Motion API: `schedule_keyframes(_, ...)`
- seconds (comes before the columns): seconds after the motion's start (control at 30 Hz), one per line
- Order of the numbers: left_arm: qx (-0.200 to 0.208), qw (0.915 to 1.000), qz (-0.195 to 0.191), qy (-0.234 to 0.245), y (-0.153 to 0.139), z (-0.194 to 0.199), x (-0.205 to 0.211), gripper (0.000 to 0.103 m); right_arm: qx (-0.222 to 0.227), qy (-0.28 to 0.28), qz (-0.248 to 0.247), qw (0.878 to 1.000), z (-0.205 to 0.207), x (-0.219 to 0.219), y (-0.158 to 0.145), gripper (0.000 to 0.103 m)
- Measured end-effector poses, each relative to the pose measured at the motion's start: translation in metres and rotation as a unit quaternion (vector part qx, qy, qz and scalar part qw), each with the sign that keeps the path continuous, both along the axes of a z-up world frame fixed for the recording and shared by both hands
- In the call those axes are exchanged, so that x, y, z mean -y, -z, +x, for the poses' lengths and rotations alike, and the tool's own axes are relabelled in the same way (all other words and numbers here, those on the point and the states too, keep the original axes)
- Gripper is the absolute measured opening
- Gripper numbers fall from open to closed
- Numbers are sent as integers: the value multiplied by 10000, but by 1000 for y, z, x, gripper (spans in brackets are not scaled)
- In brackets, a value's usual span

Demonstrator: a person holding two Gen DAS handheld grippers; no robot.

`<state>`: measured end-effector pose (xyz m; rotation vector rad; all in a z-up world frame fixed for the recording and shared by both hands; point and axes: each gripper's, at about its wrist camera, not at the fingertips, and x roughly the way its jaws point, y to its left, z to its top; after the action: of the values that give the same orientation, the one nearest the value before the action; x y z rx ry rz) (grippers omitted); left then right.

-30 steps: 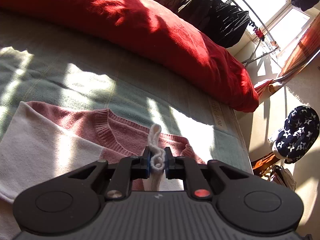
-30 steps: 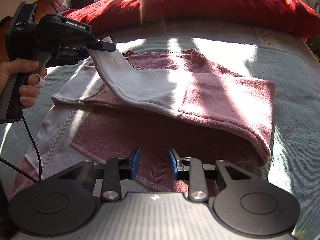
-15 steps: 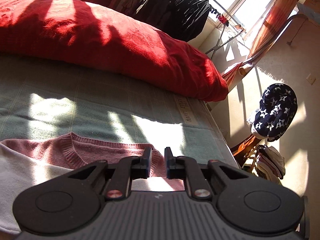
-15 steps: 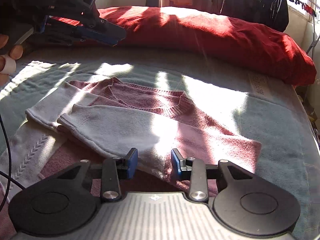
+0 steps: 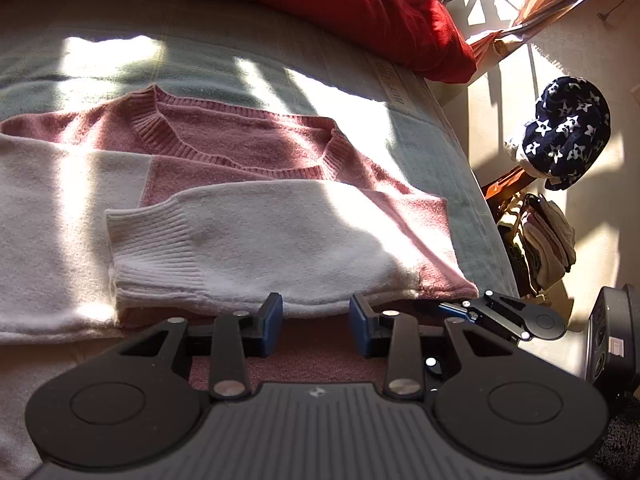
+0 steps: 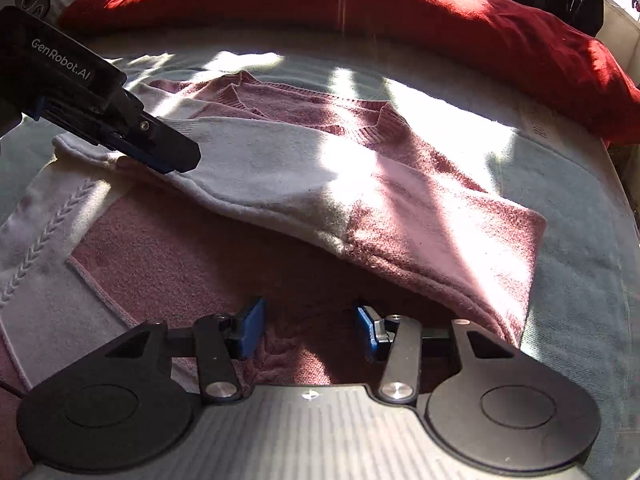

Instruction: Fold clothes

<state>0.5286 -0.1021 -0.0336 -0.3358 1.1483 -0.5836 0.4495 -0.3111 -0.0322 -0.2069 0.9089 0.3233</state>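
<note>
- Bed cover (image 6: 460, 128): pale green, spread across the whole scene, barred with sunlight.
- Red duvet (image 6: 360, 12): bunched along the far edge of the bed.
- Sweater (image 6: 420, 208): pink and white knit, lying flat on the bed cover, neckline at the far side. A white sleeve (image 5: 248, 248) is folded across the body, ribbed cuff to the left.
- Star-print garment (image 5: 560, 128): navy with white stars, off the bed at right.
- Left gripper (image 5: 316, 326): blue pads parted moderately, nothing between them, poised at the near edge of the folded sleeve.
- Right gripper (image 6: 310, 330): blue pads set wide, nothing held, low over the sweater's pink lower part, near side.
</note>
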Motion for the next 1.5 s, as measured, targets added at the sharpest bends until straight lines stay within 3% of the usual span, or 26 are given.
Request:
schedule_keyframes(0.07, -78, 9993, -88, 344, 3, -1, 12, 48, 286, 30, 137, 9995, 9, 5, -15, 52)
schedule_keyframes(0.17, -53, 9981, 14, 619, 9, 1, 31, 51, 499, 12, 327, 9982, 17, 10, -30, 52)
schedule_keyframes(0.33, 131, 9999, -80, 40, 5, 21, 18, 50, 369, -111, 309, 9988, 18, 11, -25, 52)
schedule_keyframes(0.6, 52, 9999, 98, -33, -4, 11, -6, 53, 290, -607, 265, 9974, 16, -11, -3, 52)
schedule_keyframes(0.7, 51, 9998, 192, -29, -10, 3, -12, 53, -121, -108, -69, 9998, 24, -2, 20, 56)
schedule_keyframes(0.8, 303, 9993, 214, -85, -23, 2, -21, 56, -509, 304, 293, 9978, 14, 20, 11, 57)
schedule_keyframes(0.9, 564, 9978, 239, -247, -31, 12, -29, 60, -477, 135, 650, 9966, -4, 21, -16, 57)
schedule_keyframes(1.07, 541, 9979, 200, -285, -16, 36, -25, 60, 257, -189, 895, 9955, 12, 10, -52, 58)
schedule_keyframes(1.13, 473, 9976, 390, -328, -1, 40, -24, 60, 162, -68, 837, 9963, 37, 6, -38, 58)
schedule_keyframes(1.23, 466, 9940, 838, -526, 18, 39, -34, 60, -459, 137, 910, 9947, 43, 8, -1, 59)
schedule_keyframes(1.33, 459, 9944, 637, -710, 17, 36, -49, 61, -510, -21, 844, 9951, 21, 3, 15, 66)
schedule_keyframes(1.5, 576, 9899, 837, -992, -2, 25, -62, 61, -245, 577, 1053, 9925, 12, 24, -15, 65)
